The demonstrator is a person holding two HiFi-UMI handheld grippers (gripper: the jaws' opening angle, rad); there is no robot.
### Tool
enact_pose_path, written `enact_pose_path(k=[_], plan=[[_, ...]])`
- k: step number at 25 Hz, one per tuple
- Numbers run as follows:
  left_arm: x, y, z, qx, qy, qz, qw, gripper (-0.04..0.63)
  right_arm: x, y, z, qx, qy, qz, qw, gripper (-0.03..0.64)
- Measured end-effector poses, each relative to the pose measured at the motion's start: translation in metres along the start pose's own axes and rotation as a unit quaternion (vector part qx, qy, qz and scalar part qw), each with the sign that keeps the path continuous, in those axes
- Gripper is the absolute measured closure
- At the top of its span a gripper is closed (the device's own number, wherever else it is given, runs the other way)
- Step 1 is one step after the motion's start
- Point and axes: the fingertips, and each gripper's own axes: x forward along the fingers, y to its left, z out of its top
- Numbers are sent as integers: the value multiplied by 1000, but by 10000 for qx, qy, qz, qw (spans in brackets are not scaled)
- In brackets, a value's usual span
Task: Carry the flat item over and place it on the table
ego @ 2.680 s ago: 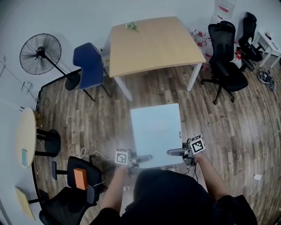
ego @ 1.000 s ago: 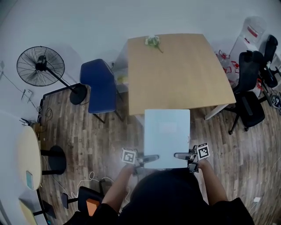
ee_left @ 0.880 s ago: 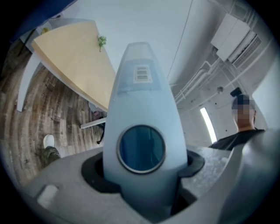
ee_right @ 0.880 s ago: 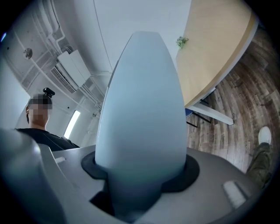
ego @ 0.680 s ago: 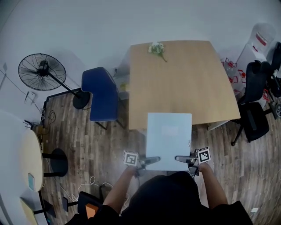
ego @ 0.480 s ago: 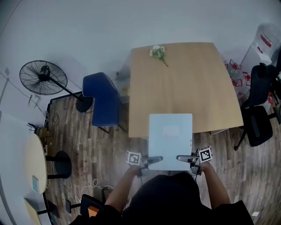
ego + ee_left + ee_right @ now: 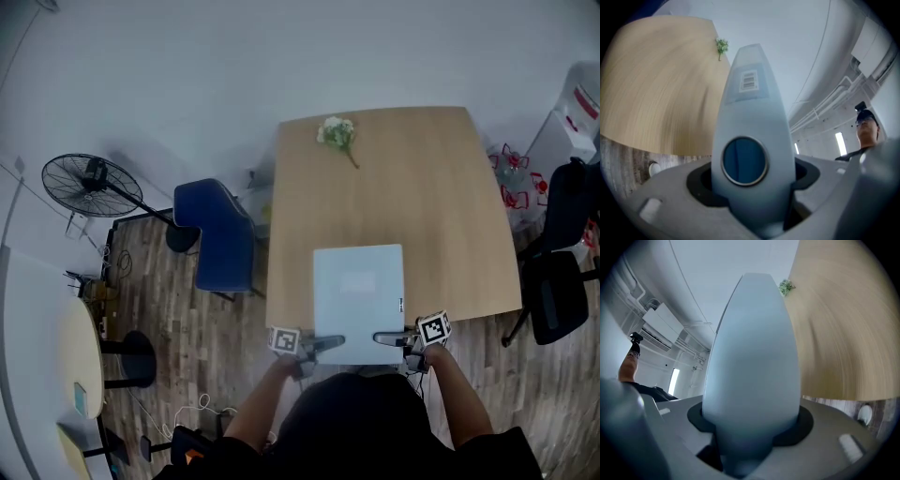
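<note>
flat item held two-handed over the table's near edge

the flat item (image 7: 358, 295), a pale blue folder with a ringed hole and a barcode label on one face, is gripped at its near end from both sides. the left gripper (image 7: 323, 344) has its fingers clamped on the left near corner, and the right gripper (image 7: 386, 338) has its fingers clamped on the right near corner. each gripper view shows the folder filling the gap between the pads. two grips at opposite corners likely serve to keep a wide, thin thing level and stop it from swinging.

most of the folder reaches out ahead of the fingers over the wooden table (image 7: 422, 197). the gripped end lies at or just short of the table's near edge. whether its underside touches the wood cannot be told, so i judge it not yet set down.

beyond the fingertips the tabletop is bare, apart from a small sprig of flowers (image 7: 336, 134) at the far side, well apart from the folder. a blue chair (image 7: 223, 246) and a fan (image 7: 92, 183) stand off to the left of the left fingers, and a black office chair (image 7: 562, 281) stands to the right of the right fingers. none of these is in the way.
</note>
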Motion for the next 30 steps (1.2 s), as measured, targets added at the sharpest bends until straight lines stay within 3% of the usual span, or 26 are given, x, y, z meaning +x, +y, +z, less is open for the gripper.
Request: enact_pose_path(k=[10,17,26,30], plan=[[20,15,90,53,-414,106,9991,242,-4,-40,87,171,276,-351,9989,331],[32,51,153,173,-253,158,9994,225,0,-82,140,180,-118,-330,9992,328],[32,97,230,-194,-223,149,9995,219,27,-117,222,306,-217,-334,9987,328],[29,123,256,-459,-233,173,9985,219,36,-144,247,540,-205,-562,9967,324]])
